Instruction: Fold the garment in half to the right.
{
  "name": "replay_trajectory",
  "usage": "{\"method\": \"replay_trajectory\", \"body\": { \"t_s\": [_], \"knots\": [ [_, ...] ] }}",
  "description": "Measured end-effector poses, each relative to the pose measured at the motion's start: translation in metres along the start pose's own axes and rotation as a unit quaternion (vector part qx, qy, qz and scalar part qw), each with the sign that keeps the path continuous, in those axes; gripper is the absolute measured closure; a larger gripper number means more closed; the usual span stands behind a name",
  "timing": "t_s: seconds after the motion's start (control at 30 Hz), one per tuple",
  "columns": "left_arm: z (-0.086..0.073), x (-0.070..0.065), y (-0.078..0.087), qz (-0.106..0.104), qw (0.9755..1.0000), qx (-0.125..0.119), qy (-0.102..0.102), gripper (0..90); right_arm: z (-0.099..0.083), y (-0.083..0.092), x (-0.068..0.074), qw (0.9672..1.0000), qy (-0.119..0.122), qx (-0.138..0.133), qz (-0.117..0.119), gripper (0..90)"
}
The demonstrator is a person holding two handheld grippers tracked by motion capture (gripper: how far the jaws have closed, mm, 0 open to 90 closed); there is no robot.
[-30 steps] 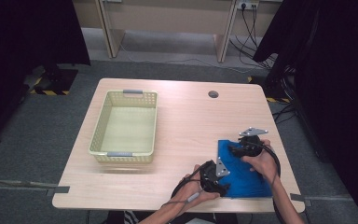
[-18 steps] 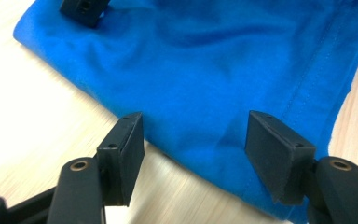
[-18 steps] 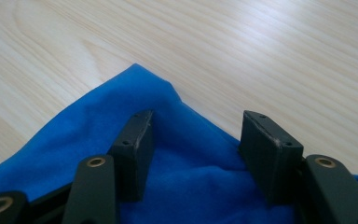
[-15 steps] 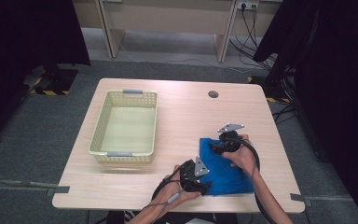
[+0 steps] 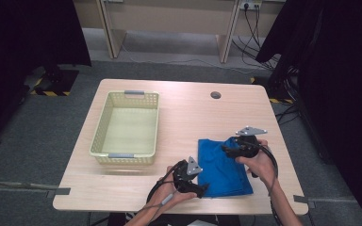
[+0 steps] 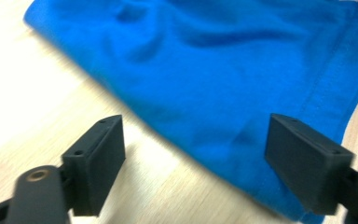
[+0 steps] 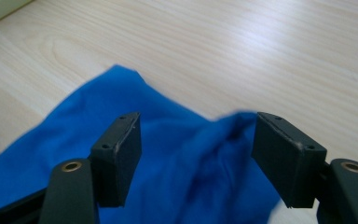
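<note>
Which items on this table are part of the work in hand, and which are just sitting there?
In the job:
- folded blue cloth lying flat on the table
- left gripper, open, at the cloth's near edge
- right gripper, open, over the cloth's far corner

Lying about:
- pale yellow plastic basket, empty
- light wooden table

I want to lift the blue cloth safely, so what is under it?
The blue cloth lies flat on the wooden table, which shows bare all around it. Whatever might sit beneath the folded fabric is covered and cannot be seen.
</note>
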State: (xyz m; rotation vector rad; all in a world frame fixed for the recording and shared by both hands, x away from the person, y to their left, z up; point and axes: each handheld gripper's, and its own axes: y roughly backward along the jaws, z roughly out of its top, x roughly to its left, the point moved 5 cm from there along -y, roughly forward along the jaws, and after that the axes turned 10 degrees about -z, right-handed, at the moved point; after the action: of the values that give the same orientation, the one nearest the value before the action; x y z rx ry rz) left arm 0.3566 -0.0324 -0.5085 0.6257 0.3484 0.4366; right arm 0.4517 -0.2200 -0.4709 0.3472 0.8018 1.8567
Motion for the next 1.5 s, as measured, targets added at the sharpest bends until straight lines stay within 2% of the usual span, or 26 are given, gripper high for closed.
{"method": "replay_trajectory", "body": {
  "t_s": [0.2, 0.37, 0.5, 0.6, 0.63, 0.7, 0.8, 0.87, 1.03, 1.1, 1.27, 1.37, 1.5],
  "knots": [
    [-0.006, 0.007, 0.013, 0.007, 0.9998, -0.008, 0.019, 15.0, -0.026, 0.014, -0.010, 0.9991, -0.041, 0.000, 0.004, 29.4],
    [-0.015, 0.013, 0.018, 0.014, 0.9995, -0.003, 0.026, 14.2, -0.034, 0.017, -0.007, 0.9986, -0.051, -0.002, 0.014, 28.9],
    [-0.017, 0.015, 0.019, 0.016, 0.9995, 0.001, 0.027, 13.9, -0.035, 0.014, 0.000, 0.9988, -0.044, 0.005, 0.019, 30.9],
    [-0.018, 0.016, 0.019, 0.018, 0.9995, 0.000, 0.027, 13.9, -0.039, 0.004, 0.003, 0.9989, -0.036, 0.026, 0.016, 34.7],
    [-0.018, 0.016, 0.019, 0.019, 0.9995, 0.000, 0.026, 13.9, -0.042, 0.000, 0.003, 0.9988, -0.035, 0.032, 0.014, 38.0],
    [-0.018, 0.017, 0.019, 0.021, 0.9994, -0.001, 0.026, 13.9, -0.044, -0.003, 0.004, 0.9992, -0.032, 0.019, 0.014, 48.4],
    [-0.019, 0.017, 0.020, 0.023, 0.9994, -0.001, 0.024, 13.8, -0.043, 0.001, 0.004, 0.9997, -0.007, 0.007, 0.021, 65.2],
    [-0.019, 0.017, 0.020, 0.023, 0.9994, 0.000, 0.024, 13.8, -0.040, 0.006, 0.003, 0.9998, 0.004, -0.002, 0.019, 71.0],
    [-0.019, 0.016, 0.019, 0.024, 0.9994, 0.001, 0.023, 13.9, -0.026, 0.028, 0.001, 0.9988, 0.013, -0.041, 0.022, 73.7],
    [-0.018, 0.016, 0.019, 0.024, 0.9994, -0.001, 0.025, 14.0, -0.021, 0.037, 0.001, 0.9984, 0.013, -0.049, 0.025, 72.5],
    [-0.018, 0.015, 0.019, 0.024, 0.9995, 0.001, 0.023, 14.0, -0.023, 0.042, -0.002, 0.9988, 0.018, -0.043, 0.018, 71.0],
    [-0.018, 0.014, 0.018, 0.023, 0.9995, 0.002, 0.022, 14.0, -0.028, 0.038, -0.007, 0.9990, 0.020, -0.036, 0.016, 74.9],
    [-0.017, 0.014, 0.018, 0.024, 0.9995, 0.001, 0.023, 14.1, -0.032, 0.038, -0.013, 0.9991, 0.009, -0.038, 0.015, 76.0]
  ]
}}
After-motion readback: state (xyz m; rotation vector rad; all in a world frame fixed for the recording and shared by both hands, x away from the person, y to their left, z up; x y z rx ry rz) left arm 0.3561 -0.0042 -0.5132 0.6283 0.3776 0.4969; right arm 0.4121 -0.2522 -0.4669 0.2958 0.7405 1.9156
